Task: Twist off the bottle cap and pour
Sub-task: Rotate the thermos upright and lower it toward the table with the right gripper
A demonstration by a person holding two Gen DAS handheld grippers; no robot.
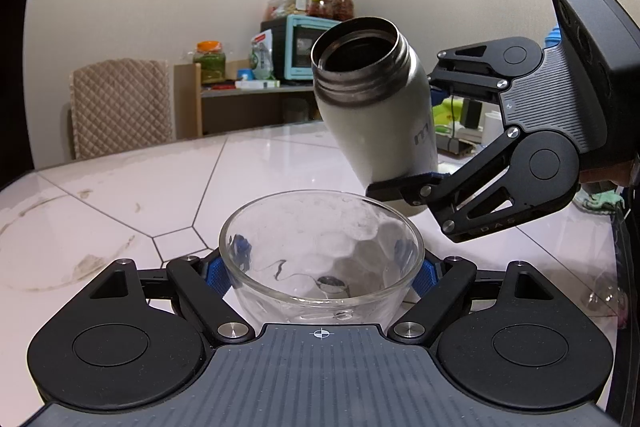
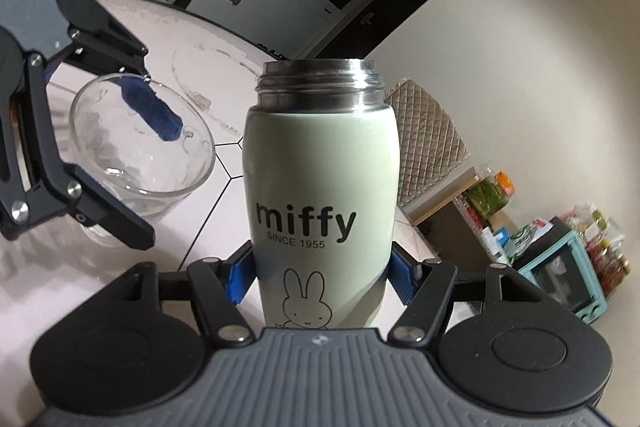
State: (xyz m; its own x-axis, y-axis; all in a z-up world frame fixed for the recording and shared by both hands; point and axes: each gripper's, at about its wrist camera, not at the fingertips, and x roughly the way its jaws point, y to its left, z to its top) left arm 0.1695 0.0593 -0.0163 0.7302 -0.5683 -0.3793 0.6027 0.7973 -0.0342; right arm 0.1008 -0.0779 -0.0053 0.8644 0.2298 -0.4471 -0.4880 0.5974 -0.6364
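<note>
My left gripper (image 1: pixel 320 275) is shut on a clear glass bowl (image 1: pixel 320 195), its blue pads pressing the bowl's two sides. The bowl rests on the table and looks empty. Above and right of it, my right gripper (image 1: pixel 416 143) is shut on a pale green "miffy" bottle (image 1: pixel 372 107). The bottle is tilted, with its open steel threaded mouth up and to the left, and carries no cap. In the right wrist view the bottle (image 2: pixel 320 167) fills the middle between the blue pads of the right gripper (image 2: pixel 320 279). The bowl (image 2: pixel 192 163) and left gripper (image 2: pixel 136 167) are at the left. No cap is in view.
The white tabletop (image 1: pixel 160 187) has dark hexagon lines and a faint ring stain at its left. Behind it stand a chair with a quilted cover (image 1: pixel 120 107) and a shelf with a teal oven (image 1: pixel 296 47) and jars. A person's hand (image 1: pixel 612 175) holds the right gripper.
</note>
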